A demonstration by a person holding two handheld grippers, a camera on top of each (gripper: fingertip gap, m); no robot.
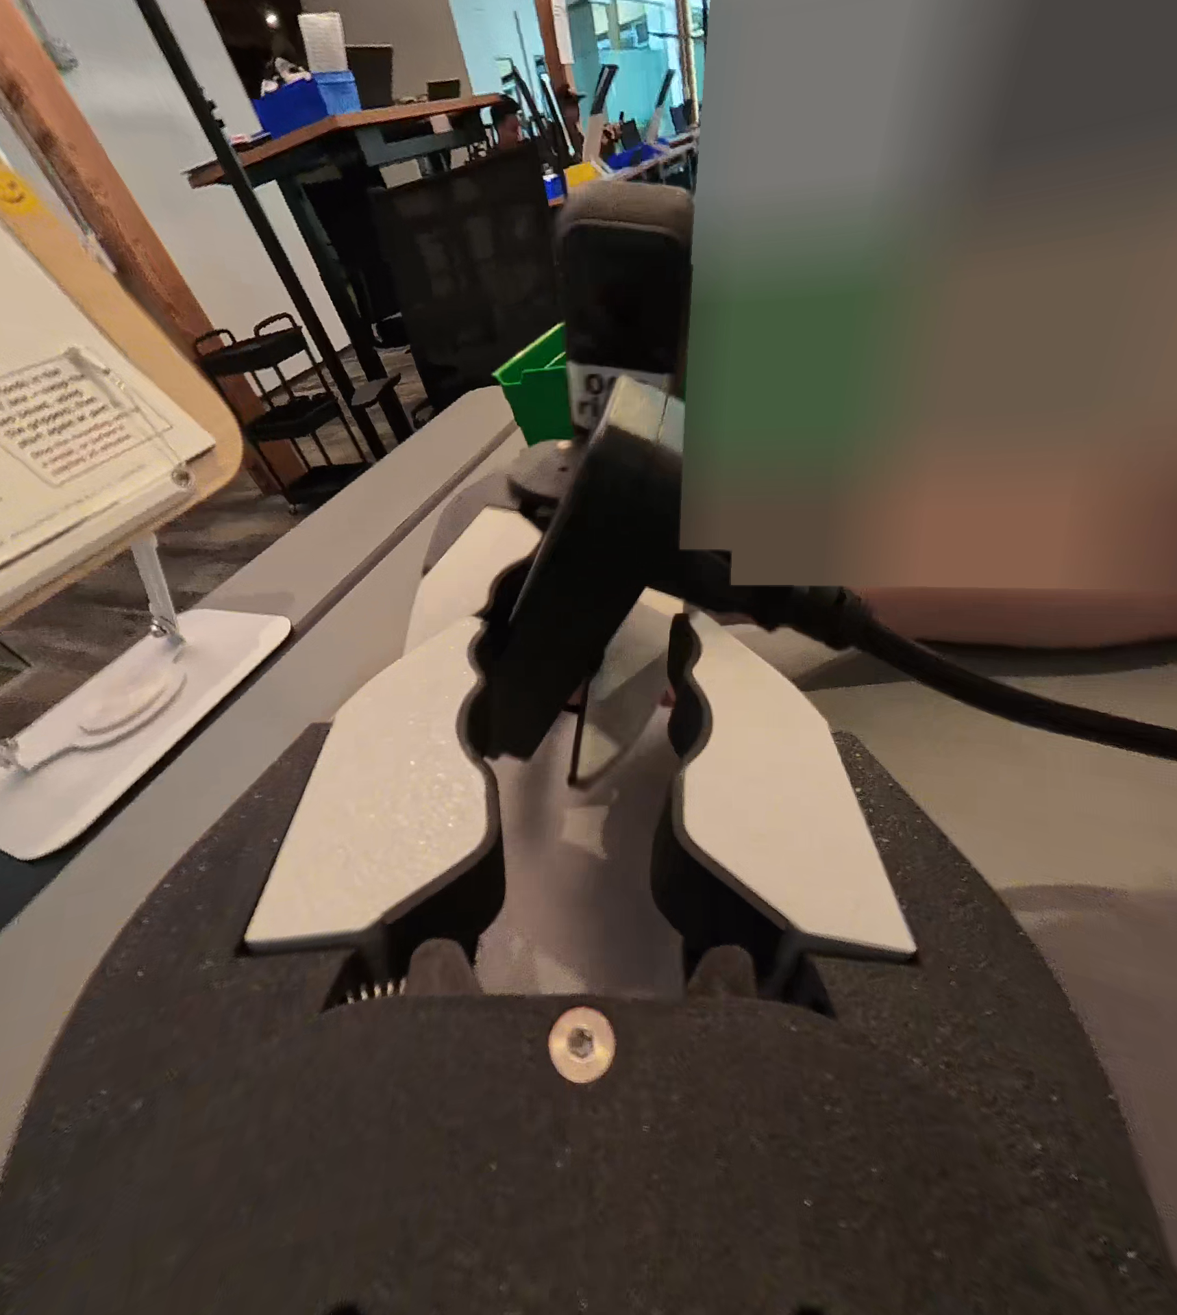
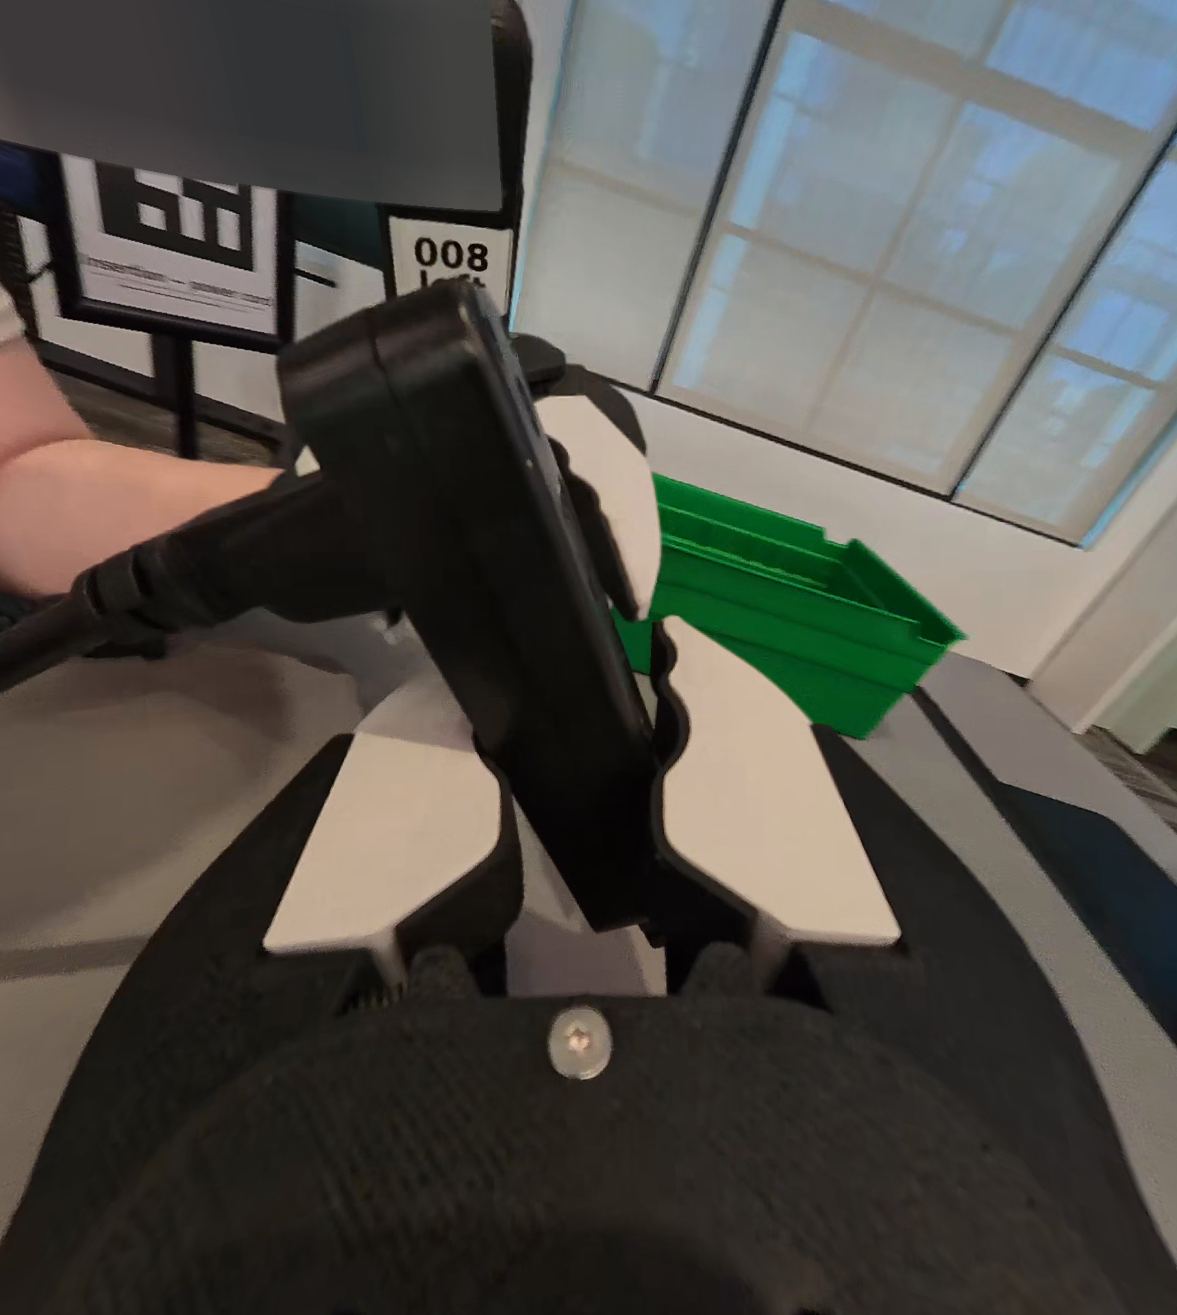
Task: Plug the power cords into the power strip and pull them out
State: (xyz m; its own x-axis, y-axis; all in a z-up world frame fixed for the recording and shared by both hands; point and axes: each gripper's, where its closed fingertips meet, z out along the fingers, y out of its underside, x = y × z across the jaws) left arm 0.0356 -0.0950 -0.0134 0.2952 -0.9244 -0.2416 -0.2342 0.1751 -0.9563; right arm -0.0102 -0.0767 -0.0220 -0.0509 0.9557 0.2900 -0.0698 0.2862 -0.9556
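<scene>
right, the black power strip (image 2: 500,569) is up off the grey table (image 2: 144,783), tipped on end just this side of the green bin (image 2: 820,626). the right claw (image 2: 578,711) is clenched on its lower end. the left claw (image 1: 578,669), reaching in from the bin side, sits around it with only one finger touching and a gap at the other, so it looks released to me. the worry: held by one end like that, the strip could swing or slide out, and its thick cord (image 2: 23,640), trailing away from the bin past a person's arm (image 2: 73,498), could drag it sideways. no plugs in sight, so lining one up with a tilted strip looks awkward. as for writing: no brand shows on the strip. there's a white label (image 2: 450,256) with black characters beyond it, a framed sign (image 2: 173,235) with a black-and-white square marker farther from the bin, and a printed sheet (image 1: 37,427) on a stand with a yellow smiley sticker (image 1: 8,192).
</scene>
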